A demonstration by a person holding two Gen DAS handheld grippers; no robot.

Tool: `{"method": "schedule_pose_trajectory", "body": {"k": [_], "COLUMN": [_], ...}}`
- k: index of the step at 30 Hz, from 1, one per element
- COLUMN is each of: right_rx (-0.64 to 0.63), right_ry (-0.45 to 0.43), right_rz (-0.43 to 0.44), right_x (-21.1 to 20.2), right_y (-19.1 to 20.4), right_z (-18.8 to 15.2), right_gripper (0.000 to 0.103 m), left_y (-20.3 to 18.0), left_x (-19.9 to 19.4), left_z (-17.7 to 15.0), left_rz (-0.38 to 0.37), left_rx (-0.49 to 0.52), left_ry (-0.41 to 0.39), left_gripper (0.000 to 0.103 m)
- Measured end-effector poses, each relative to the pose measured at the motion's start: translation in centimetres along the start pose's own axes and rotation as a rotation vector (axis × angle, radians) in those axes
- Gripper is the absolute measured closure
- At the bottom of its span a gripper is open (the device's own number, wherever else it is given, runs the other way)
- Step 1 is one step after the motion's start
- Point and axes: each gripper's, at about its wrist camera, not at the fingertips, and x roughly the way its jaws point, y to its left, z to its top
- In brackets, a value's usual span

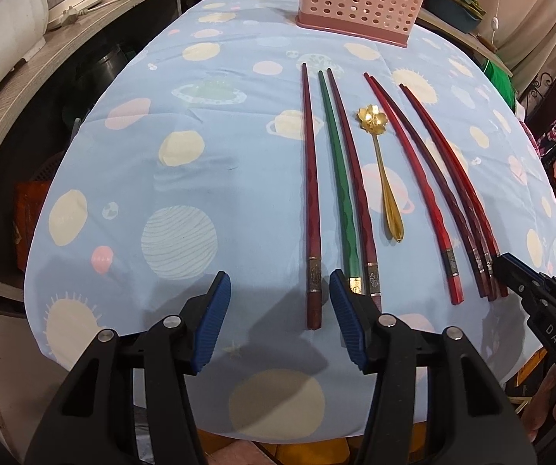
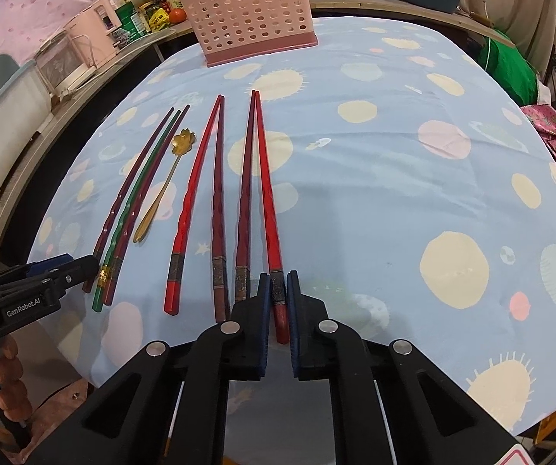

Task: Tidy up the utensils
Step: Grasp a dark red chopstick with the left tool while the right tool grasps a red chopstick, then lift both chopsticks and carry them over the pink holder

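Right wrist view shows my right tongs [image 2: 278,290] pinching the red chopstick [image 2: 268,201] by its thick end, ready for the pink basket [image 2: 247,19], while my left tongs [image 1: 280,290] wait open.

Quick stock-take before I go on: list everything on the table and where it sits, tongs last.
Basket: one, pink, perforated, far edge of table.
Chopsticks: seven; three left of the spoon, one of them the green chopstick; four to its right, including the red chopstick at the far right.
Spoon: one, gold, flower-shaped bowl, between the groups.
Tablecloth: one, blue, planet print.
Left tongs: open, by the left group's near ends.
Right tongs: shut on the red chopstick.
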Motion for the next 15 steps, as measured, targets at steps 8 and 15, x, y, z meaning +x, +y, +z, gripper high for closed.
{"method": "schedule_pose_trajectory", "body": {"k": [8,15], "right_rx": [0.003,0.004], "right_ry": [-0.001,-0.002], "right_rz": [0.003,0.001], "right_x": [0.05,-0.03], "right_y": [-0.09,-0.11], "right_z": [0.02,0.05], "right_gripper": [0.095,0.096], "left_y": [0.0,0.07], "left_x": [-0.1,0.01], "left_z": [-0.13,0.07], "left_rz": [0.004,-0.002], "left_rx": [0.012,0.012], "left_ry": [-0.004,0.001], "left_gripper": [0.075,0.094]}}
